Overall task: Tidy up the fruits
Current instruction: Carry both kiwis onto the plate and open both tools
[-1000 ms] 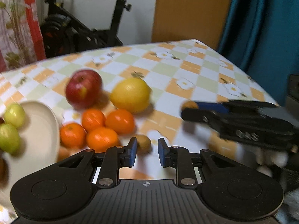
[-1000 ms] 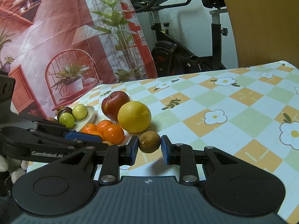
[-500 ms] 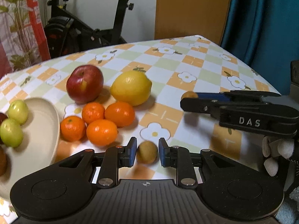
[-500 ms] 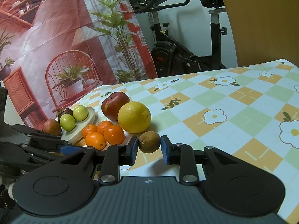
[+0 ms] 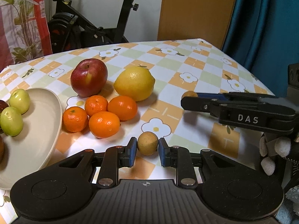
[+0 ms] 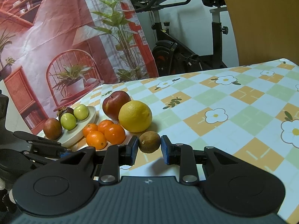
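Note:
A small tan round fruit (image 5: 147, 143) lies on the tablecloth between the blue pads of my left gripper (image 5: 147, 151); small gaps show on both sides, so the jaws are open. My right gripper (image 6: 149, 149) is shut on a small brown fruit (image 6: 149, 141) and holds it above the table; it also shows from the side in the left wrist view (image 5: 189, 94). Several tangerines (image 5: 103, 124), a yellow lemon (image 5: 134, 83) and a red apple (image 5: 89, 77) sit in a cluster. A cream plate (image 5: 39, 130) at the left holds two green fruits (image 5: 11, 121).
The plate (image 6: 74, 136) also carries a mangosteen (image 6: 64, 111) and a brown fruit (image 6: 52, 128). An exercise bike (image 5: 89, 26) stands behind the table. A teal curtain (image 5: 265, 28) hangs at the right, beyond the table's edge (image 5: 243, 69).
My left gripper has moved forward and down, so the tan fruit now sits between its pads. The right gripper has kept its brown fruit and hardly moved.

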The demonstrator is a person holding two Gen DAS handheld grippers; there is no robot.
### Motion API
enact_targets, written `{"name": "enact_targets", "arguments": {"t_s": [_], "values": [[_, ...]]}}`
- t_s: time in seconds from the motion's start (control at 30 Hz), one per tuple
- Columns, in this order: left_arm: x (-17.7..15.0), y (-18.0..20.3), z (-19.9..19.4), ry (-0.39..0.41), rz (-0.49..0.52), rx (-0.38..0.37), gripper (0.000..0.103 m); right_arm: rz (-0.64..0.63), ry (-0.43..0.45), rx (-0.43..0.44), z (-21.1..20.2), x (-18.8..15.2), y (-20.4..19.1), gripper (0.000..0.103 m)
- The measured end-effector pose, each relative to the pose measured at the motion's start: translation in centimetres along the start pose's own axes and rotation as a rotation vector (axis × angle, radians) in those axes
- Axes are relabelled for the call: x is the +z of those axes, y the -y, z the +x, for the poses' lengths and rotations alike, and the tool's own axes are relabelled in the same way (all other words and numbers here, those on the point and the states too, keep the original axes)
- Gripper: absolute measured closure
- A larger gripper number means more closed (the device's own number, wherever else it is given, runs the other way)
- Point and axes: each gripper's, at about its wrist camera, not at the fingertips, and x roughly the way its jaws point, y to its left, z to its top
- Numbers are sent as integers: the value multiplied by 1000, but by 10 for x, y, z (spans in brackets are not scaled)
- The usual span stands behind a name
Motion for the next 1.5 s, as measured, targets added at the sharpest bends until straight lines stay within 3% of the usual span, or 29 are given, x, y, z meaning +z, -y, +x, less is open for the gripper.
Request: {"name": "enact_targets", "arguments": {"t_s": [0.43, 0.7, 1.03, 1.3, 1.5], "values": [[5, -17, -29, 65, -32, 0, 76, -10, -29, -20, 5, 1, -3, 74], [5, -54, -53, 111, -99, 59, 77, -39, -87, -22, 12, 1, -16, 74], [-20, -97, -75, 129, -132, 174, 76, -144, -116, 63, 35, 23, -71, 74], [-26, -124, -83, 133, -216, 204, 76, -263, -167, 155, 80, 35, -128, 74], [-36, -126, -81, 105, -234, 225, 76, -334, -226, 195, 112, 26, -155, 74]]}}
